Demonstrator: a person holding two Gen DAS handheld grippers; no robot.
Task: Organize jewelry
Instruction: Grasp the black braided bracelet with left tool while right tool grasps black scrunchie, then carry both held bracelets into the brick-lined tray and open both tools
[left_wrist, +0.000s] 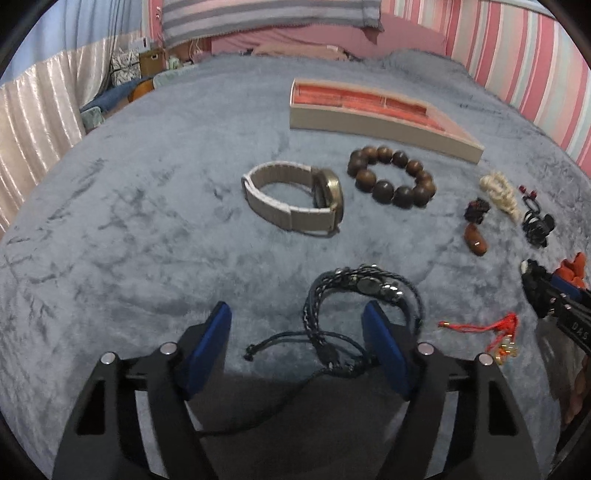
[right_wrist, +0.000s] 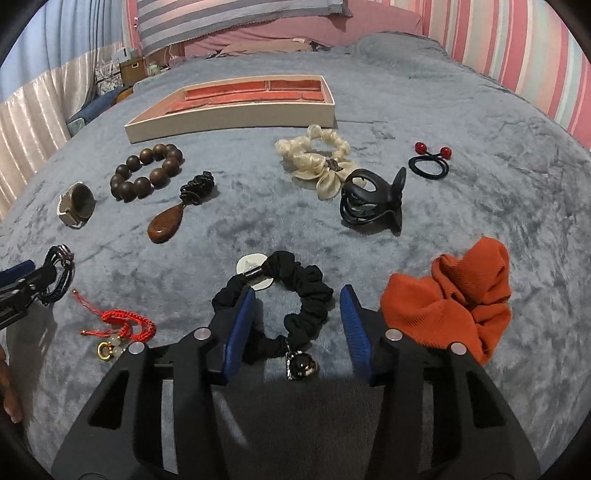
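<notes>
- Left hand-held gripper (left_wrist: 297, 345) jaws apart, straddling the dark braided bracelet (left_wrist: 364, 291) on the near bed (left_wrist: 129, 221).
- Right hand-held gripper (right_wrist: 297, 325) likewise spread around the black scrunchie (right_wrist: 295, 291).
- Both look light, floppy; pinch bunched sections.

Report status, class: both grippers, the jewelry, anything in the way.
Left gripper open around black braided bracelet. Right gripper open around black scrunchie. Tray holds nothing visible. Nothing in the way.
</notes>
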